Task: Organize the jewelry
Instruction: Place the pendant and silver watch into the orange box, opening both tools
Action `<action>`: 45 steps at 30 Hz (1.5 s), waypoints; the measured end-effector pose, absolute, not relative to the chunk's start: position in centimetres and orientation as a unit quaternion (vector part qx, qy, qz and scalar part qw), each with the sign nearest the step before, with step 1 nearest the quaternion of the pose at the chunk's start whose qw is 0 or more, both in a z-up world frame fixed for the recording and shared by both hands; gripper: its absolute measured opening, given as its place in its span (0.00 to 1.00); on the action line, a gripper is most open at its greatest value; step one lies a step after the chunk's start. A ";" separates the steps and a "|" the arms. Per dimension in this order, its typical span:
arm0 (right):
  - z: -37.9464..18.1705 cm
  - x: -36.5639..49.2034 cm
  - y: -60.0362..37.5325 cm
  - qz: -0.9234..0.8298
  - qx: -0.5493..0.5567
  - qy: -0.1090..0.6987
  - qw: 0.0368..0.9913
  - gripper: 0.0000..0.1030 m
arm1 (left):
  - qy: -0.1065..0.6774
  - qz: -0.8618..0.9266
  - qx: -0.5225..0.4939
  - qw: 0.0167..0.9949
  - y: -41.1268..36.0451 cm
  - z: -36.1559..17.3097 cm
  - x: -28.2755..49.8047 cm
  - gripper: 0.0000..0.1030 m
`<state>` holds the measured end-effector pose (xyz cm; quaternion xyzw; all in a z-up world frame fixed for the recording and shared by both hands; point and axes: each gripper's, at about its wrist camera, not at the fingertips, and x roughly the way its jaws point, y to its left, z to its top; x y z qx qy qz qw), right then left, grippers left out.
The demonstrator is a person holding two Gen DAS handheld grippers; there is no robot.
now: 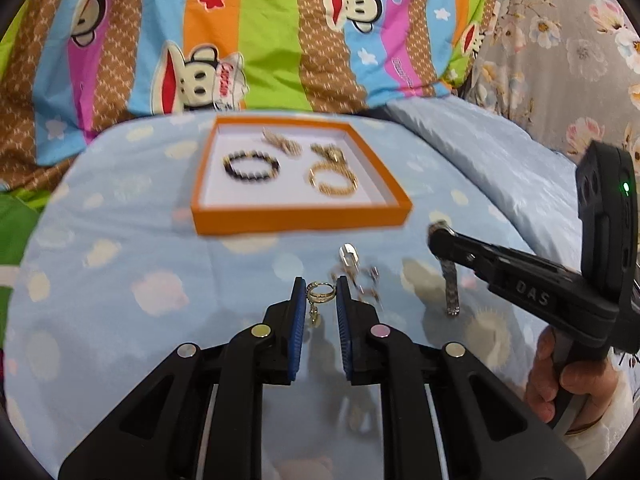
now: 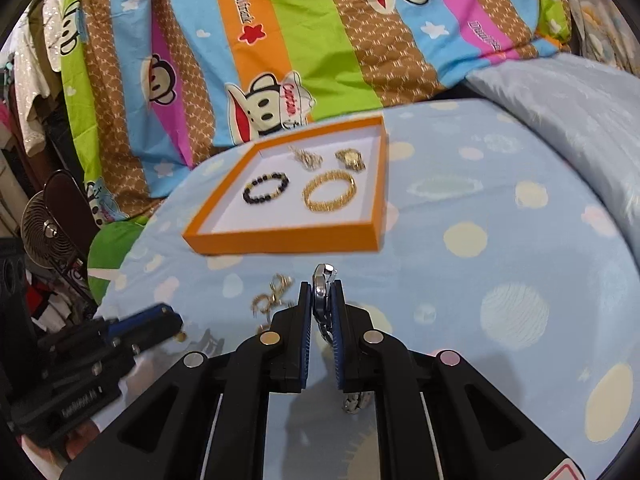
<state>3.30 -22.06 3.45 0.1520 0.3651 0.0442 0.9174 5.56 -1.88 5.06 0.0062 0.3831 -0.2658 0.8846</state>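
Note:
My left gripper is shut on a small gold earring with a dangling charm, held above the blue spotted bedding. My right gripper is shut on a silver metal-link watch; its strap hangs down in the left wrist view, where the right gripper reaches in from the right. An orange tray lies ahead and holds a black bead bracelet, a gold bracelet, a gold watch and a gold chain piece.
Loose gold jewelry lies on the bedding just in front of the tray. A striped monkey-print quilt rises behind the tray. A pale blue pillow lies at the right. A small fan stands off the bed at the left.

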 end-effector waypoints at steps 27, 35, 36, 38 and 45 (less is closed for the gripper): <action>2.7 15.4 -20.6 0.097 0.179 0.378 0.903 0.08 | 0.391 -0.203 0.005 0.898 -3.8 2.5 19.2 0.14; 0.7 17.7 -17.3 0.135 0.160 0.399 0.893 0.13 | 0.406 -0.188 -0.003 0.894 -3.3 1.2 19.8 0.15; 0.9 17.7 -17.3 0.130 0.158 0.394 0.896 0.14 | 0.406 -0.186 -0.005 0.895 -3.2 1.2 19.9 0.17; 1.8 17.5 -17.8 0.120 0.159 0.381 0.903 0.21 | 0.404 -0.182 -0.010 0.896 -2.9 1.4 19.9 0.27; 6.1 12.8 -19.7 0.103 0.151 0.327 0.927 0.28 | 0.363 -0.180 -0.058 0.912 0.1 4.5 18.4 0.47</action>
